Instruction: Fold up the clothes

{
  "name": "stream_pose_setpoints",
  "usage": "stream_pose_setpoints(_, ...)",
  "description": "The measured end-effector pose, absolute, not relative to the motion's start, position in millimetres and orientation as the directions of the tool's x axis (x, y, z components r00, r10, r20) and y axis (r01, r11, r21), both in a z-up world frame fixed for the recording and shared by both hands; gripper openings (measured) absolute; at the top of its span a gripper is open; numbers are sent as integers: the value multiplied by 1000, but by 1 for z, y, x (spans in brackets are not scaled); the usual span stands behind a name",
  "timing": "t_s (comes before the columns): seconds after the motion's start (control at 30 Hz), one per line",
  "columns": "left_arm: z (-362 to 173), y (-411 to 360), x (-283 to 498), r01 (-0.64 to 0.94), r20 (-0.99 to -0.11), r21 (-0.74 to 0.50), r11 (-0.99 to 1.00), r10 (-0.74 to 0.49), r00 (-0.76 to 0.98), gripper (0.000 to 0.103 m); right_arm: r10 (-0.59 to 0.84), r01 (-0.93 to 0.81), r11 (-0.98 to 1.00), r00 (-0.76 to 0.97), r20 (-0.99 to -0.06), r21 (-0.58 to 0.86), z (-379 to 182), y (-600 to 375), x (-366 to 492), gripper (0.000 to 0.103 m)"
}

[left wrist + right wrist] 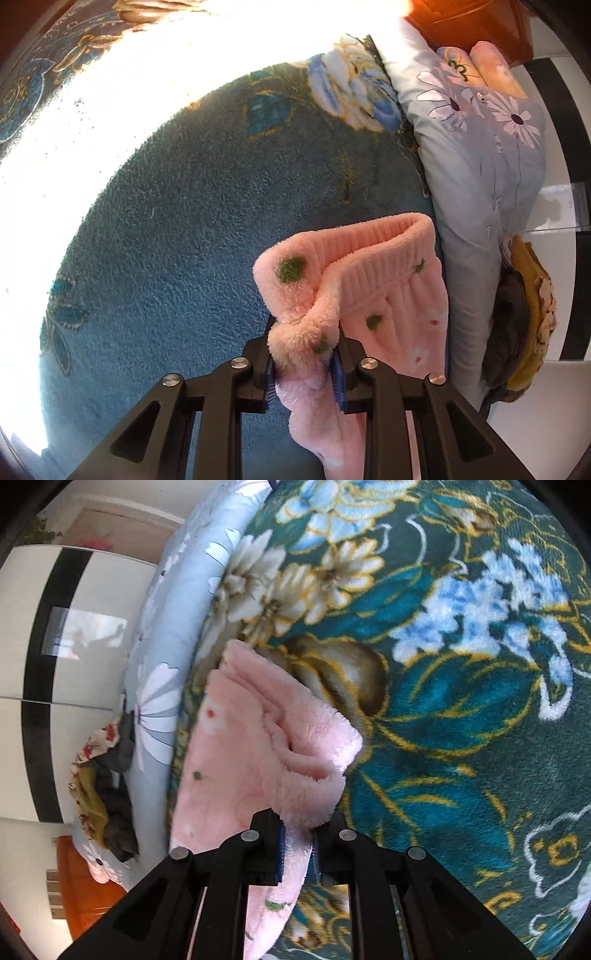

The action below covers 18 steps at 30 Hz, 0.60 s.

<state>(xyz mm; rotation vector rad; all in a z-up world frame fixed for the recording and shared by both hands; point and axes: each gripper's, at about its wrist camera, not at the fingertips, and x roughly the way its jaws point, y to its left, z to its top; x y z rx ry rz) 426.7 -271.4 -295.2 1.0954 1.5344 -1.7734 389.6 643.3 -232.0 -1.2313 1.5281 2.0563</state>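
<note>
Pink fleece pants (373,284) with green spots and a ribbed waistband hang over a teal floral blanket (207,206). My left gripper (304,363) is shut on a bunched fold beside the waistband, fabric squeezed between its blue pads. In the right wrist view the other end of the pink fleece pants (266,746) shows as stacked layers. My right gripper (299,849) is shut on that end, with the cloth pinched between its blue pads above the teal floral blanket (461,701).
A pale blue daisy-print duvet (484,155) lies along the blanket's edge, also in the right wrist view (173,635). A heap of mustard and dark clothes (521,325) rests on it. Orange wooden furniture (476,22) and a white wardrobe with black stripes (55,627) stand beyond.
</note>
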Motion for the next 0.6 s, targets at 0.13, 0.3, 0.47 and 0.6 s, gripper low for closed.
stream_pose_setpoints(0.13,-288,-275,420,839,-875,-484,-248,122,-468,39,-239,-664,-407,-585,-775,627,-227,652,400,24)
stream_pose_setpoints(0.3,-276,-283,428,877,-907,-416,-239,45,-418,44,-144,-681,-497,-546,-825,538,-205,665,412,36)
stream_pose_setpoints(0.47,-255,-286,433,913,-922,-363,-187,-72,-381,45,-76,-683,-527,-555,-828,506,-192,682,410,36)
stream_pose_setpoints(0.6,-224,-267,408,887,-896,-389,-248,-121,-427,45,-140,-573,-612,-600,-788,545,-183,675,376,37)
